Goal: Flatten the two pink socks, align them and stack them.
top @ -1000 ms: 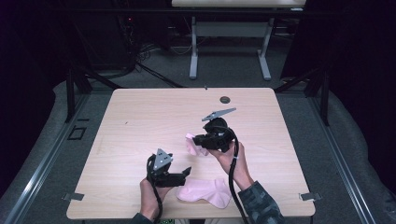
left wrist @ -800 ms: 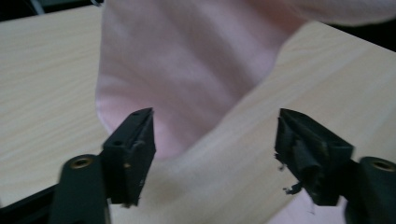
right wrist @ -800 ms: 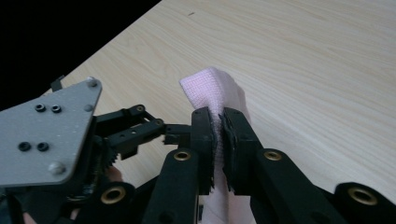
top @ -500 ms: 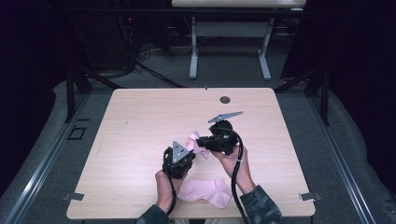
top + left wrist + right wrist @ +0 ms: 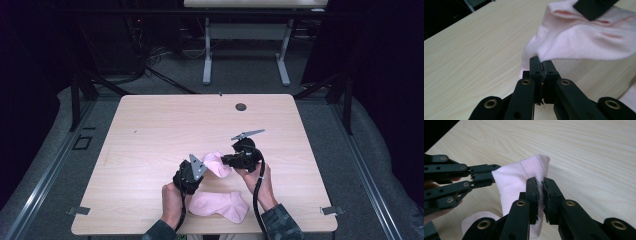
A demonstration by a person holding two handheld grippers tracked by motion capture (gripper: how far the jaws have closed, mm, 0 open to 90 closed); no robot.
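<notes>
Held sock: a pink sock (image 5: 216, 162) is held up between the two grippers, just above the table (image 5: 150, 135), toward its near middle.
Left gripper (image 5: 196, 172): its jaws have just been closing and are now clamped on an edge of the pink sock; the left gripper view (image 5: 541, 65) shows cloth pinched between the tips.
Right gripper (image 5: 226, 161): jaws closed on the ribbed cuff of the same sock, seen in the right gripper view (image 5: 541, 185); the left gripper (image 5: 491, 175) grips the opposite edge there.
Second sock (image 5: 220, 205): another pink sock lies flat on the table near its front edge, between the person's forearms, just below the held one and apart from it.
Hands: the left hand (image 5: 172, 197) and right hand (image 5: 260, 177) come in from the front edge, sleeves dark and patterned.
Table top: light wood, with a small dark round cap (image 5: 241, 106) near the far edge, well apart from the socks.
Surroundings: grey floor (image 5: 375, 165) around the table, another table's white legs (image 5: 207, 55) behind it.
In the way: nothing lies between the grippers and the held sock; the second sock lies close beneath them.
</notes>
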